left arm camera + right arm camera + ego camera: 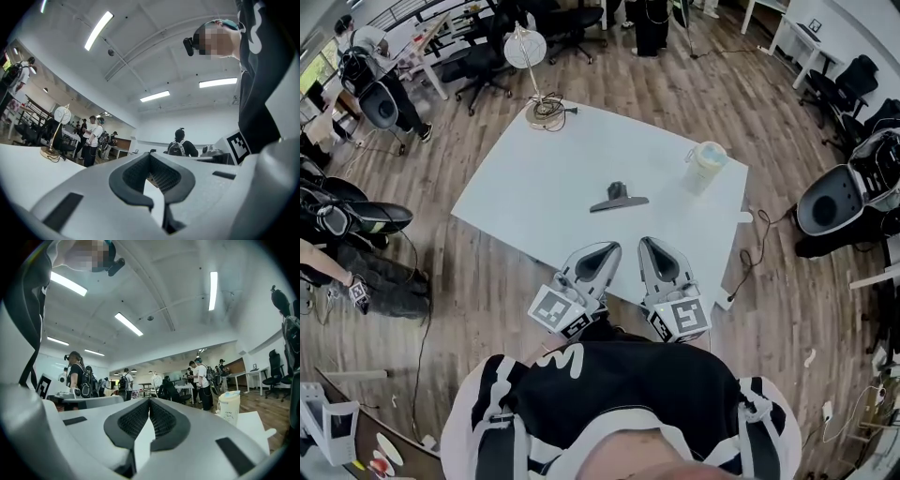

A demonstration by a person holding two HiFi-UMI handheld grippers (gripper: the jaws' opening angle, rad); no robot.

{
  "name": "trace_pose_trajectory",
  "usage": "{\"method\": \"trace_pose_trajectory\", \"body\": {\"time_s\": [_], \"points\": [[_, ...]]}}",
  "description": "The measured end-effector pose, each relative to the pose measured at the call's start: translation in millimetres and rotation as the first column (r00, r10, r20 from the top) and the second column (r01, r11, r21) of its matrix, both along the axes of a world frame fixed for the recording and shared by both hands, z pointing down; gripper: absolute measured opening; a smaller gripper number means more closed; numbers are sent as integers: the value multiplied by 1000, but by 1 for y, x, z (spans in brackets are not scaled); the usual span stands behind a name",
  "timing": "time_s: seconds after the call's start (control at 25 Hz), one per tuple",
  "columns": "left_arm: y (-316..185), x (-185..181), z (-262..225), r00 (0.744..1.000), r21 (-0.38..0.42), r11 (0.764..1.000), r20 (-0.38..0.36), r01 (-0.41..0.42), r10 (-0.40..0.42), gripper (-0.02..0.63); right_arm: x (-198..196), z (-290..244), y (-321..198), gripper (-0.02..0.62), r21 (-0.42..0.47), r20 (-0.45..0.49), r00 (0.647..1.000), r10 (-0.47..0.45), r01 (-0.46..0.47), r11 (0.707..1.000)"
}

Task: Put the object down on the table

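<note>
A dark grey clip-like object (617,199) lies flat in the middle of the white table (534,187), with nothing touching it. Both grippers hover side by side over the table's near edge, well short of the object. My left gripper (612,247) has its jaws together with nothing between them, and its own view shows the tips (150,155) meeting. My right gripper (645,242) is also shut and empty, its pads (150,401) closed against each other. The object does not appear in either gripper view.
A pale lidded cup (705,166) stands near the table's right edge, also seen as the cup (229,408) in the right gripper view. A desk lamp (534,70) stands at the far corner. Office chairs (830,202) and a cable (750,253) lie around the table; people stand farther off.
</note>
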State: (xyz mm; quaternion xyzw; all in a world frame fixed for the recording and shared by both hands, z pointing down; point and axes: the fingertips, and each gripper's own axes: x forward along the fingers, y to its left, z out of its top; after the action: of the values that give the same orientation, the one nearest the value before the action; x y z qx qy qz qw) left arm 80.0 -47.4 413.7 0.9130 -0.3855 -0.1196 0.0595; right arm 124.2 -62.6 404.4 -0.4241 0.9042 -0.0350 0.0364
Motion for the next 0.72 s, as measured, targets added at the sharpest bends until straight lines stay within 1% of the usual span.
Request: {"method": "trace_pose_trajectory", "body": {"time_s": [0.16,0.32,0.44,0.72], "points": [[12,2,0,1000,-1,1000,11,7,-7,5,1,-4,10,18,10,10,1000,-14,14,1000],[21,2,-5,1000,15,1000,15,0,0,5,3,-10,18,18,26,26,1000,-4,3,1000],[30,1,-9,1000,27,1000,12,-5,4,5,4,-11,26,18,21,27,1000,0,-1,1000],[68,-20,-5,1000,15,1000,-3,10,-10,5,-17,-4,59,20,-3,50,999,-12,12,1000]]}}
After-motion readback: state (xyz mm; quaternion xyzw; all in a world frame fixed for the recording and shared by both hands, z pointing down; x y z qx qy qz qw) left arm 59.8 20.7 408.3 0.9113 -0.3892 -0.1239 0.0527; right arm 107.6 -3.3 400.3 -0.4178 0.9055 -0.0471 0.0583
